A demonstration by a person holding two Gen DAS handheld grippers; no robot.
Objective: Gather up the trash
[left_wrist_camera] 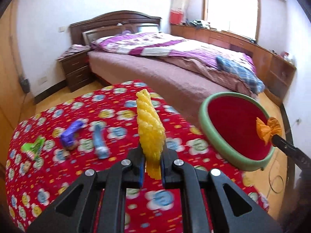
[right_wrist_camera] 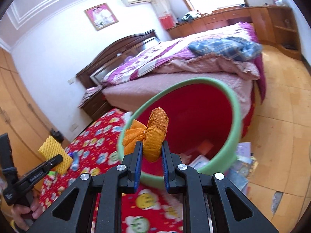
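My left gripper (left_wrist_camera: 152,153) is shut on a yellow foam net sleeve (left_wrist_camera: 149,130), held upright above the red flowered table (left_wrist_camera: 58,174). It also shows in the right wrist view (right_wrist_camera: 53,156). My right gripper (right_wrist_camera: 151,149) is shut on an orange mesh net (right_wrist_camera: 154,134), held over the rim of the red bin with a green rim (right_wrist_camera: 231,104). The orange net (left_wrist_camera: 268,129) hangs over the bin (left_wrist_camera: 213,136) in the left wrist view. A purple wrapper (left_wrist_camera: 71,134), a blue wrapper (left_wrist_camera: 100,141) and a green wrapper (left_wrist_camera: 34,147) lie on the table.
A bed (left_wrist_camera: 175,62) with purple bedding stands behind the table. A dark nightstand (left_wrist_camera: 75,69) is at its left. Wooden cabinets (left_wrist_camera: 243,44) run under the window. Paper scraps (right_wrist_camera: 204,155) lie inside the bin. Books or papers (right_wrist_camera: 243,161) lie on the floor by the bin.
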